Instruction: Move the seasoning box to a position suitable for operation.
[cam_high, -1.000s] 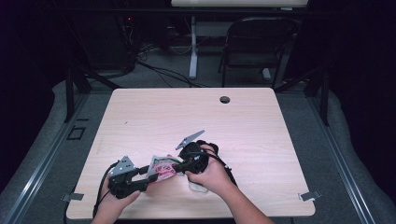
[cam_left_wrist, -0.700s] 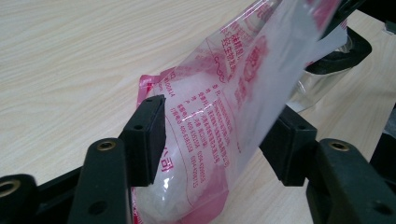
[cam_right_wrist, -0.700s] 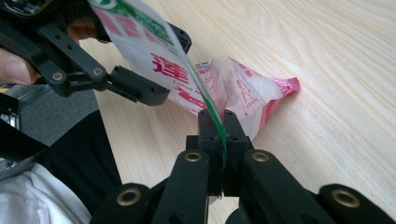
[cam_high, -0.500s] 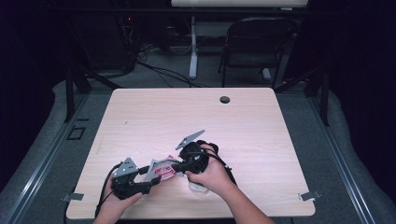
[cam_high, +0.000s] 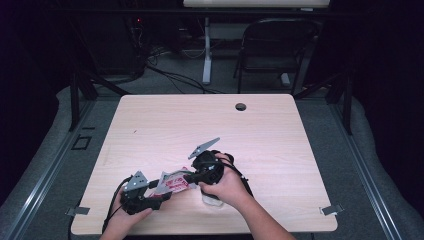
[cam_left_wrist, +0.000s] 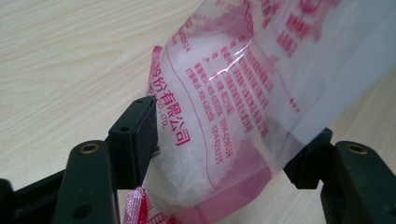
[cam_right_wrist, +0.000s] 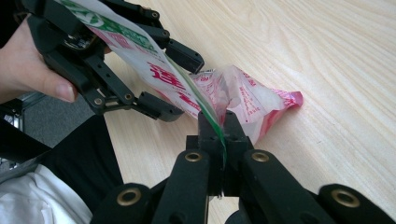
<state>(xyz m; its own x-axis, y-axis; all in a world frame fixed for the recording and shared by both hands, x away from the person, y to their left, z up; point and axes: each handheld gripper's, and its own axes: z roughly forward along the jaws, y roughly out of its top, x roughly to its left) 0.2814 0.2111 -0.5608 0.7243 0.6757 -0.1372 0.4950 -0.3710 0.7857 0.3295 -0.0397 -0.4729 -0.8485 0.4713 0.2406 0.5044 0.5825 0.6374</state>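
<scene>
Both grippers work one bag (cam_high: 174, 182) at the near edge of the table (cam_high: 280, 130).

Right gripper (cam_right_wrist: 218, 128): jaws together, clamped flat on the bag's thin top edge, where a green strip runs. In the high view the right gripper (cam_high: 191, 177) sits just right of the bag.

Left gripper (cam_left_wrist: 224, 154): jaws apart, one on each side of the bag's full lower part. The left jaw touches or nearly touches the film; the right jaw stands just beside it. No firm clamp is evident. In the high view the left gripper (cam_high: 161, 195) lies just left of and nearer than the bag.

Bag: clear film with pink print, white filling inside, held between the two grippers. Its far end appears to rest on the table. Its long axis runs from the left gripper up toward the right one.

Judgement: the left gripper is nearer the filled body, which already lies between its jaws. The next move turns on closing them there, against the right gripper's hold on the edge.
</scene>
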